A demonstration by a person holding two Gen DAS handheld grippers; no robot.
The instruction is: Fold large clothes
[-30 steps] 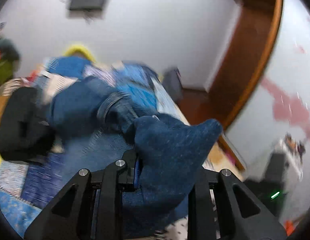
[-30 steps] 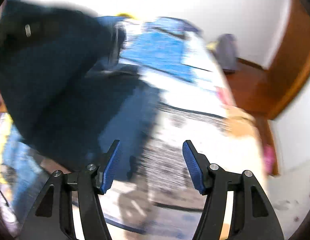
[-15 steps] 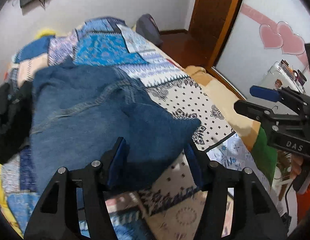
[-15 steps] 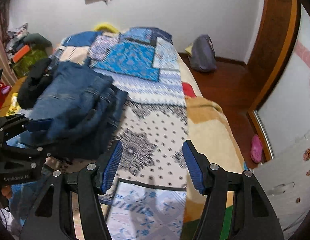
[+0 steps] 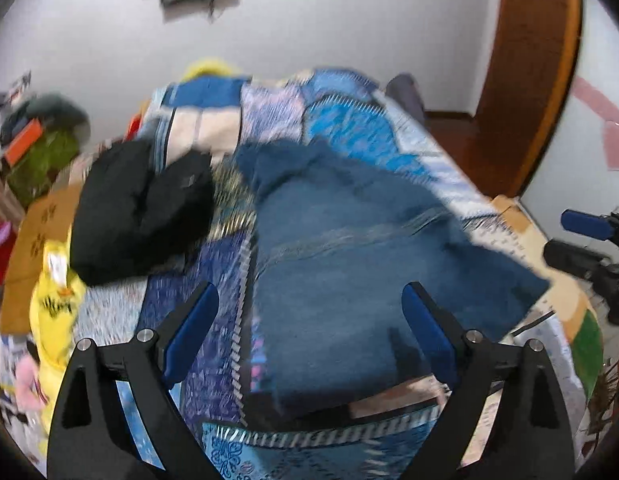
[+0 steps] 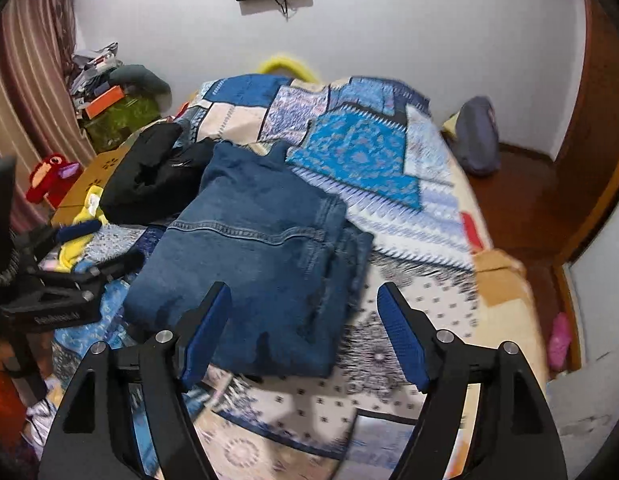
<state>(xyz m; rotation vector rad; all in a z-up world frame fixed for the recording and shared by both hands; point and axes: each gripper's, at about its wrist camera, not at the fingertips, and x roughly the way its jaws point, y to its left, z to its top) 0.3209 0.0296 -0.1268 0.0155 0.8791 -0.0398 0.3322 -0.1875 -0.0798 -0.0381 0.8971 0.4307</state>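
A pair of blue jeans (image 6: pixel 265 248) lies folded on the patchwork bedspread (image 6: pixel 373 152); it also shows in the left wrist view (image 5: pixel 361 264). My left gripper (image 5: pixel 309 328) is open and empty, above the near edge of the jeans. My right gripper (image 6: pixel 305 336) is open and empty, just short of the near edge of the jeans. Each gripper shows in the other's view, the right one at the right edge (image 5: pixel 593 248) and the left one at the left edge (image 6: pixel 49 280).
A black garment (image 6: pixel 149 176) lies left of the jeans, with a yellow cloth (image 5: pixel 53 304) beside it. Clutter and a red toy (image 6: pixel 49 176) stand at the left by the curtain. A grey bag (image 6: pixel 477 140) sits on the floor at the right. A wooden door frame (image 5: pixel 529 80) stands beyond.
My left gripper has let go of the jeans and opened. The jeans have dropped from the air onto the bed and lie folded. Both grippers have pulled back a little.
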